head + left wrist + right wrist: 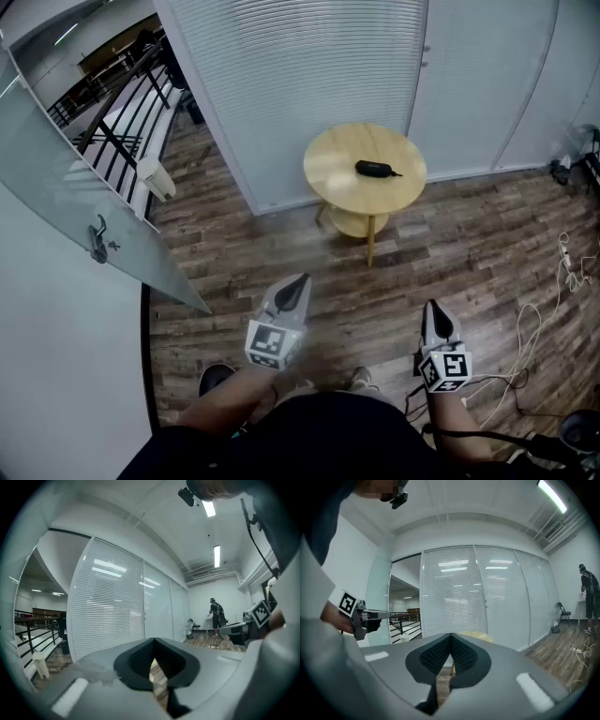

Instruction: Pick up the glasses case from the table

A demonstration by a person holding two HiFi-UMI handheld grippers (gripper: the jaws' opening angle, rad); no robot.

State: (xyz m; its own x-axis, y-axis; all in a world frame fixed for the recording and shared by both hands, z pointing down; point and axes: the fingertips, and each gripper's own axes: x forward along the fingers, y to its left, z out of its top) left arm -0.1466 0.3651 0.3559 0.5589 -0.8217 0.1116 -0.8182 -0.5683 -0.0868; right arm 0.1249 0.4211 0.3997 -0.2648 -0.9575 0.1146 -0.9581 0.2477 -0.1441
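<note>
Black and slim, the glasses case (373, 169) lies near the middle of the round wooden desk (330, 180), which stands on the plank floor (450, 246) beside the white blinds (300, 66), well ahead of you. You hold your left tool (298, 284) and right tool (433, 311) low in front of you, well apart from the desk. Each has its jaws closed tip to tip with nothing between them.

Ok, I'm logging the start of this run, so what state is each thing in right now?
Glasses case: looks closed, lying on the table, untouched.
Left gripper: shut, empty.
Right gripper: shut, empty.
Glass door: standing open.
Blinds: lowered.
</note>
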